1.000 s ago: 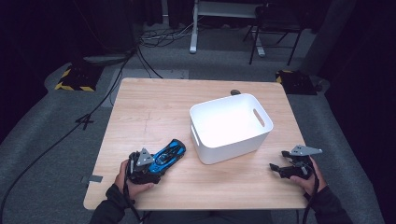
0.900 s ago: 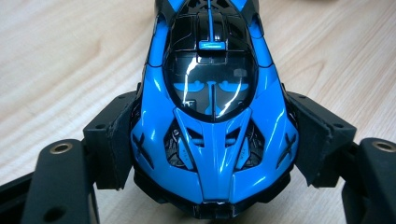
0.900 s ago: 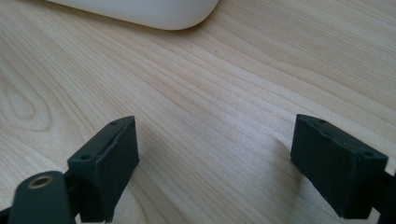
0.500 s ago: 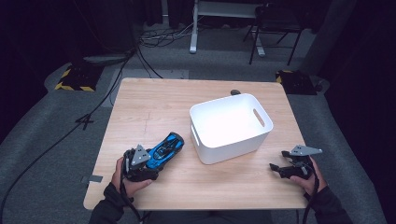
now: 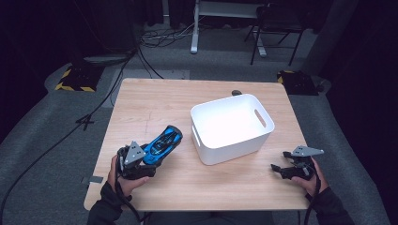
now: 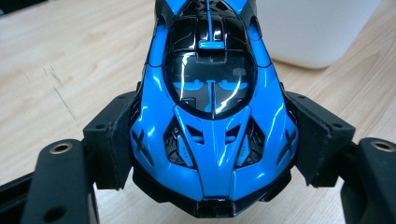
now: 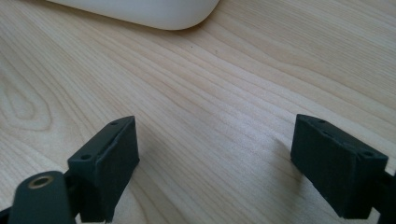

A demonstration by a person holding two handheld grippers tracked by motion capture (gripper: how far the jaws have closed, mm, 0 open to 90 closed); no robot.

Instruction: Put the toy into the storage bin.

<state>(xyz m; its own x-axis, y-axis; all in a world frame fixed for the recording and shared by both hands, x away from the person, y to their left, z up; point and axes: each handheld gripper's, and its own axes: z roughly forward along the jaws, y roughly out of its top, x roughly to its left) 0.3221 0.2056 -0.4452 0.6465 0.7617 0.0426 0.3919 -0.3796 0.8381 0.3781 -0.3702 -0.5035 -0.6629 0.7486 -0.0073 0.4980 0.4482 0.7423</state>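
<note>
While the left claw (image 5: 149, 157) grips a blue toy car (image 5: 162, 143), white bin (image 5: 231, 127) just beside, seemingly empty, right claw (image 5: 277, 168) gaping.

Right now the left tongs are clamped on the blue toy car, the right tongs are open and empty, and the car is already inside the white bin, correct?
Not quite: the blue toy car is outside the white bin, held by the left tongs to its left, as the high view shows. The right tongs are open and empty.
</note>
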